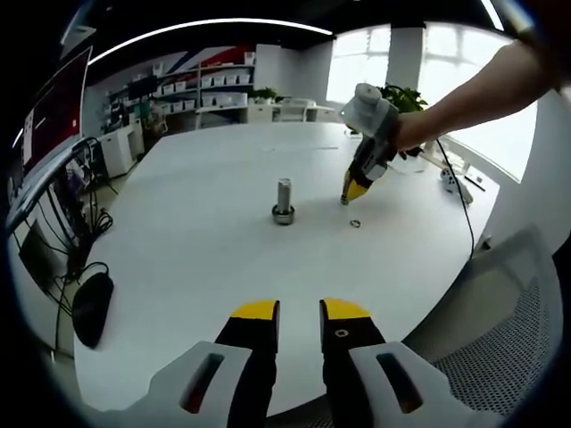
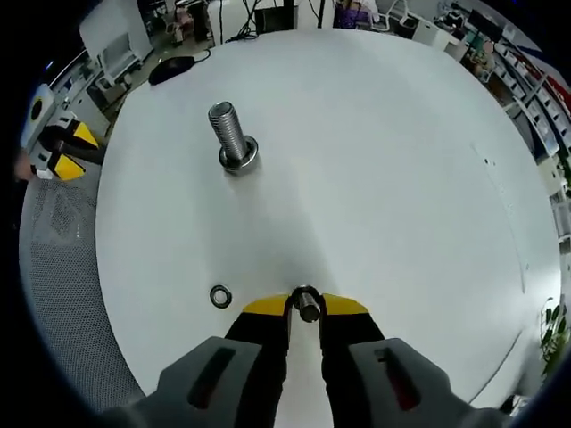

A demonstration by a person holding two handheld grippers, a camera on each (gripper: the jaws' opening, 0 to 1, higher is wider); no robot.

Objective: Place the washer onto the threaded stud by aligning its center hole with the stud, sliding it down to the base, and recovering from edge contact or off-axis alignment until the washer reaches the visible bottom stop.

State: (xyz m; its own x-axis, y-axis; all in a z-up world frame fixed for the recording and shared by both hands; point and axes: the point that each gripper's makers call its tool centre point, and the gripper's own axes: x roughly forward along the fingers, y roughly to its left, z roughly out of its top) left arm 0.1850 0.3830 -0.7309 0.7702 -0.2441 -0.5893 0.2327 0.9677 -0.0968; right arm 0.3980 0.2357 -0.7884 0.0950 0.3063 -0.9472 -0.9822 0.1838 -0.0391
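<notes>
White round table (image 2: 401,178) fills both views. Nearest in the right gripper view, the right gripper (image 2: 305,308) pinches a washer (image 2: 308,305) on edge between nearly closed jaws; a second washer (image 2: 220,296) lies flat just left. Farther off, the threaded stud (image 2: 230,134) stands upright. The left gripper (image 1: 299,314) hovers parted, holding nothing.

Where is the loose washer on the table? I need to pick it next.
In the right gripper view, the loose washer lies flat on the white table, just left of the right gripper, well short of the threaded stud.
</notes>
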